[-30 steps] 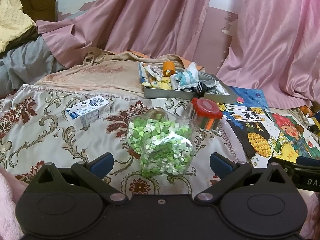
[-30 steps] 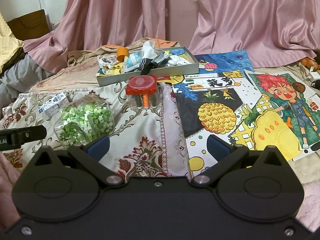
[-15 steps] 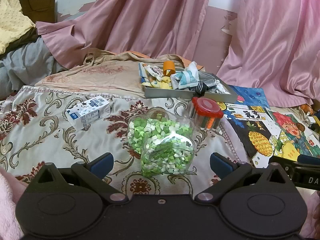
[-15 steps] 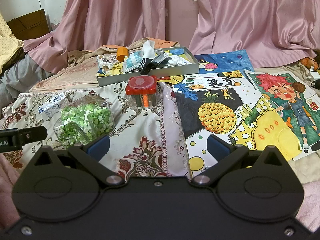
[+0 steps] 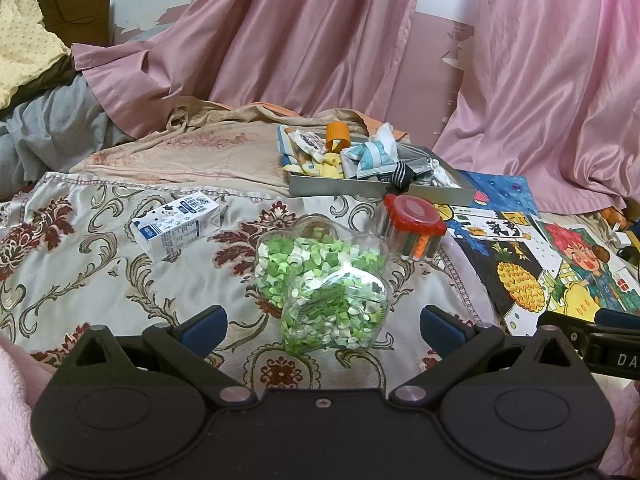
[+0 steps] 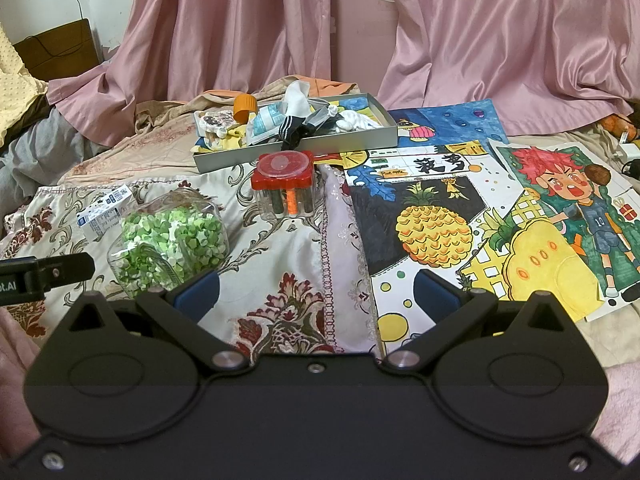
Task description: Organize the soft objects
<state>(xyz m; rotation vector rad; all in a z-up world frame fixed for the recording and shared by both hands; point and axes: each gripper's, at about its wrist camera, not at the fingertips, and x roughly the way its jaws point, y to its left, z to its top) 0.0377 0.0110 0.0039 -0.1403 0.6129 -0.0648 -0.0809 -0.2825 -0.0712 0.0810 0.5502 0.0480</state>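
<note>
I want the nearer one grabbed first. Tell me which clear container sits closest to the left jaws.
The star-shaped jar of green and white bits, directly ahead of the open jaws. The red-lidded container stands farther back, right.

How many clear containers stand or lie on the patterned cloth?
2: the jar of green and white pieces lies nearest the left gripper; the red-lidded container stands behind it, before the grey tray.

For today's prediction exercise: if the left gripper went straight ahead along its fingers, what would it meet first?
Most likely the clear plastic jar of green and white paper stars, lying between the open left gripper's fingers; depth is uncertain.
</note>
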